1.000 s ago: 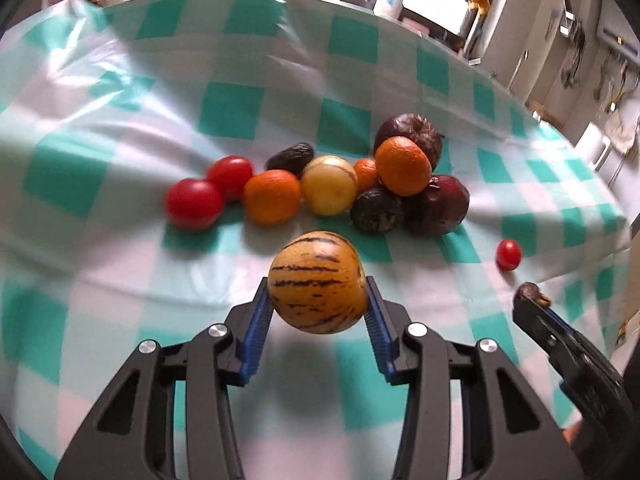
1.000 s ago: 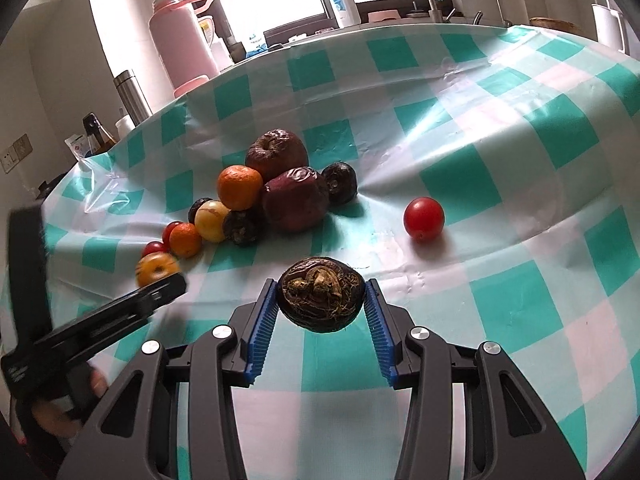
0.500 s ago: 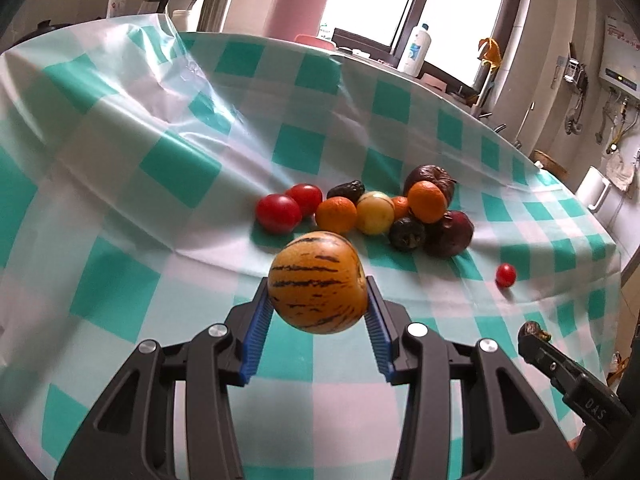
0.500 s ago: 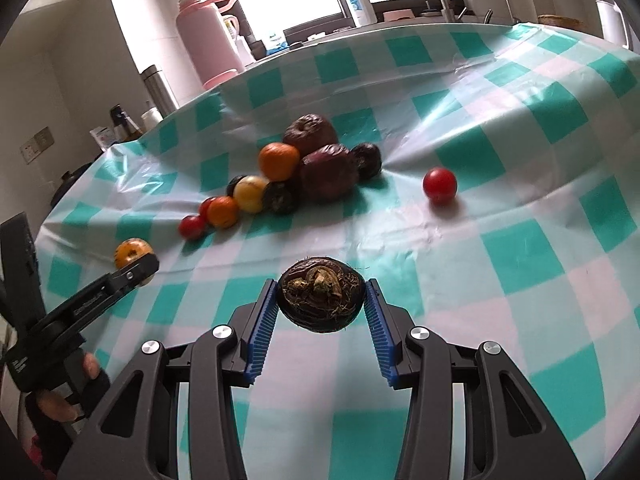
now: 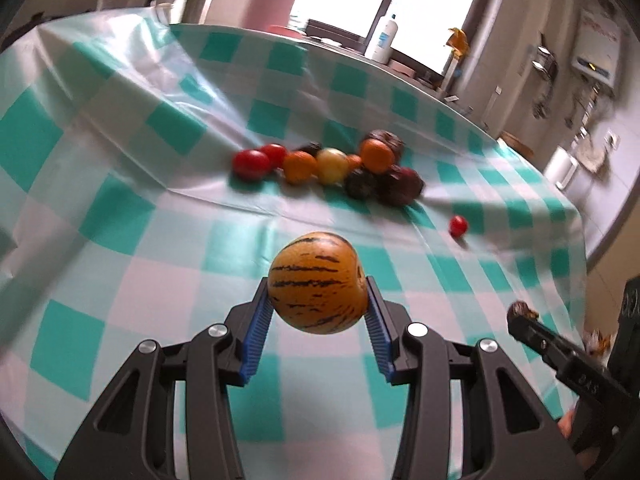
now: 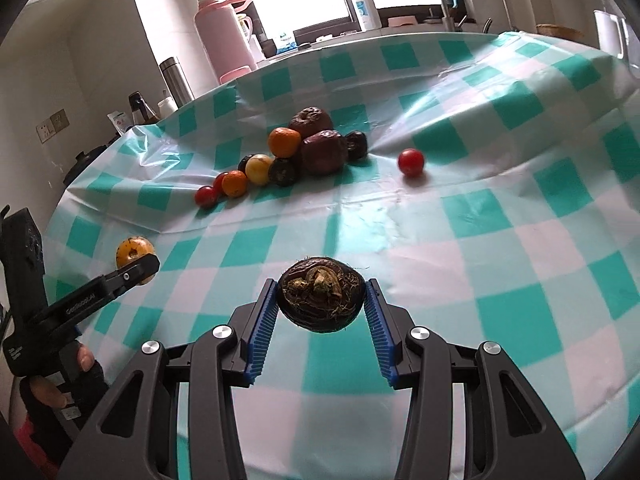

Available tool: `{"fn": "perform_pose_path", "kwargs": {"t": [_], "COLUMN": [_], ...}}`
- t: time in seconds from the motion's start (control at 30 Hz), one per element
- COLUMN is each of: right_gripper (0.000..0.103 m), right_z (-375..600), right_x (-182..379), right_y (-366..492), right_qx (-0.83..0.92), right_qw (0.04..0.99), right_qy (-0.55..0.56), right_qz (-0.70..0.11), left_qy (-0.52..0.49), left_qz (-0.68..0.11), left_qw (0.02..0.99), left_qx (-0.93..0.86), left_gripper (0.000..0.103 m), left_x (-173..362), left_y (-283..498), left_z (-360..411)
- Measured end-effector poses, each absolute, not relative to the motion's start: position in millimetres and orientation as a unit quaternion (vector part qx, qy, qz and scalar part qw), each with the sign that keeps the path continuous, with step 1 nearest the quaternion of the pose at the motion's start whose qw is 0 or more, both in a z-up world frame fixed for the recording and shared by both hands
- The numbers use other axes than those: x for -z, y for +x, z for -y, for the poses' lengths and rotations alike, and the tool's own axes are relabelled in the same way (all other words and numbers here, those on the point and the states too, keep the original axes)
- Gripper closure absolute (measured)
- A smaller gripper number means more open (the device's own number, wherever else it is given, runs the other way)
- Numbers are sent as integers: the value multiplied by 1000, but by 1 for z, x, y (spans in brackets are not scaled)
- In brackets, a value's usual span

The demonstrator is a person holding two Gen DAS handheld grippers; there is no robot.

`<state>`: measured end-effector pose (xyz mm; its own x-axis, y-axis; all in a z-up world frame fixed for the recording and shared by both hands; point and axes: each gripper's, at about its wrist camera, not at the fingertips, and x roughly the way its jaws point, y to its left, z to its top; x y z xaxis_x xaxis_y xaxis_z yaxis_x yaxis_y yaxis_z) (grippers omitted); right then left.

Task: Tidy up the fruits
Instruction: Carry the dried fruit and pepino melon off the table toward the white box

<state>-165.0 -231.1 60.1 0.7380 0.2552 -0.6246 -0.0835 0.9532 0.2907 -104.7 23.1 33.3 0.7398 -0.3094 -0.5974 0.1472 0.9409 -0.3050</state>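
Observation:
My left gripper (image 5: 318, 306) is shut on a yellow striped melon (image 5: 316, 280) and holds it above the checked tablecloth (image 5: 168, 240). My right gripper (image 6: 322, 304) is shut on a dark brown hairy tuber (image 6: 320, 294), also held above the cloth. A pile of fruit (image 5: 332, 166) lies farther back on the table: red tomatoes, oranges, a yellow fruit and dark wrinkled ones. It also shows in the right wrist view (image 6: 296, 152). A lone red tomato (image 6: 411, 161) lies right of the pile. The left gripper with its melon (image 6: 134, 254) shows at the left of the right wrist view.
A pink thermos (image 6: 222, 40), a steel flask (image 6: 174, 80) and a white bottle (image 6: 362, 2) stand behind the table by the window. The tablecloth is creased and raised near the pile. The table's right edge (image 5: 576, 248) drops off near a white wall.
Both grippers have drawn back and up from the fruit pile, which now looks smaller and farther away. Each keeps hold of its fruit.

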Motion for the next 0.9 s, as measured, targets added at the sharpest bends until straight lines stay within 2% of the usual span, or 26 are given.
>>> {"fn": "perform_pose_path", "kwargs": {"t": [0.9], "right_gripper": [59], "right_z": [339], "right_x": [-53], "right_y": [-284], "right_qx": [-24], "right_qw": [947], "right_qy": [139], "right_qz": [-289], "left_qy": [73], "left_qz": [-338], "left_qw": [889], "left_qx": [300], "left_gripper": [58], "left_x": [-34], "left_y": [-199], "left_z": [147]}}
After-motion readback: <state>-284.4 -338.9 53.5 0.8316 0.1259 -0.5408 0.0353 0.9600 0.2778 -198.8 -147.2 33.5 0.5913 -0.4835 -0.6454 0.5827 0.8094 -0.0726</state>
